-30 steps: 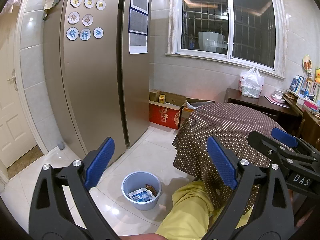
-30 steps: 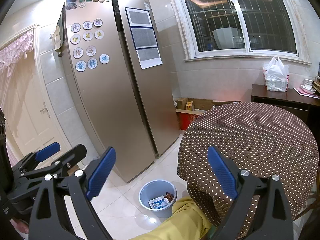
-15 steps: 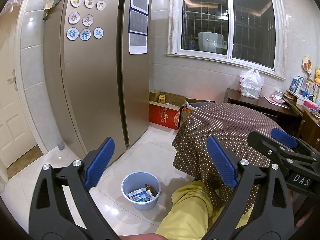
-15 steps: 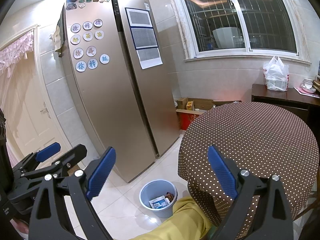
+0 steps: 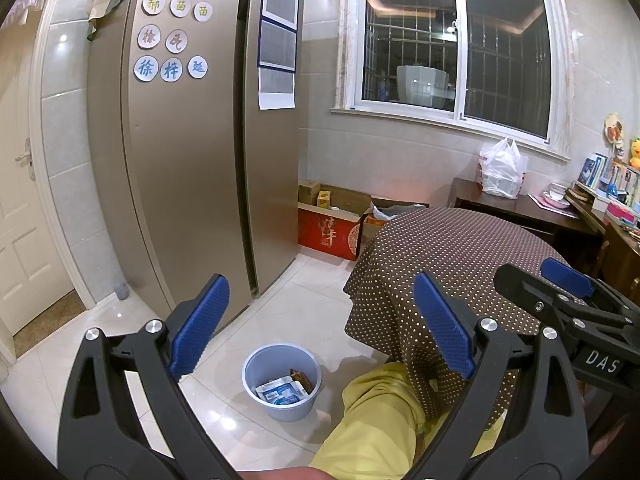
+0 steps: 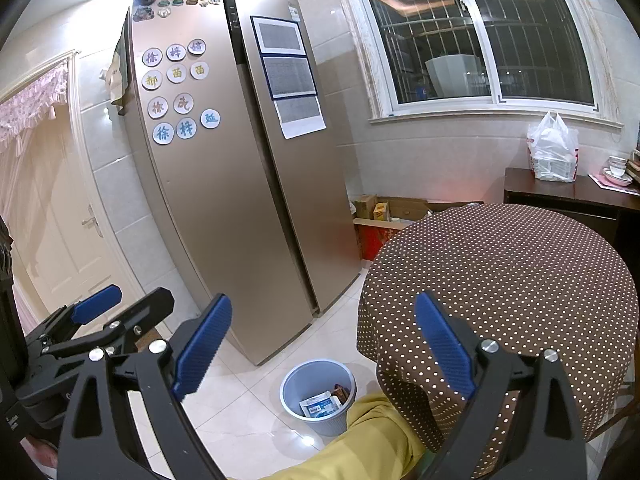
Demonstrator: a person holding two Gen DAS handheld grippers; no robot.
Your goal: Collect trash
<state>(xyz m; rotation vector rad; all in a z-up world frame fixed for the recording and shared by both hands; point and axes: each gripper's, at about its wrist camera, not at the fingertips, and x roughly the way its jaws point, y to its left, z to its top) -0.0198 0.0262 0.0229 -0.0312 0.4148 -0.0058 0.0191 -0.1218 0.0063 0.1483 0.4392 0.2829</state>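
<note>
Looking along the left gripper (image 5: 320,332), its two blue pads stand wide apart, grasping nothing. One blue-grey bin (image 5: 281,381) sits upright on the floor tiles (image 5: 304,312), off the edge of the single dotted table (image 5: 460,252); wrappers (image 5: 280,391) lie inside. From the right wrist, the right gripper (image 6: 322,344) is likewise released. Nothing has shifted since earlier.

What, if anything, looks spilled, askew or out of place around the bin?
Nothing stands out. The bin stands upright on the floor with wrappers inside, none spilled around it. Both the left gripper and right gripper are open and empty.
</note>
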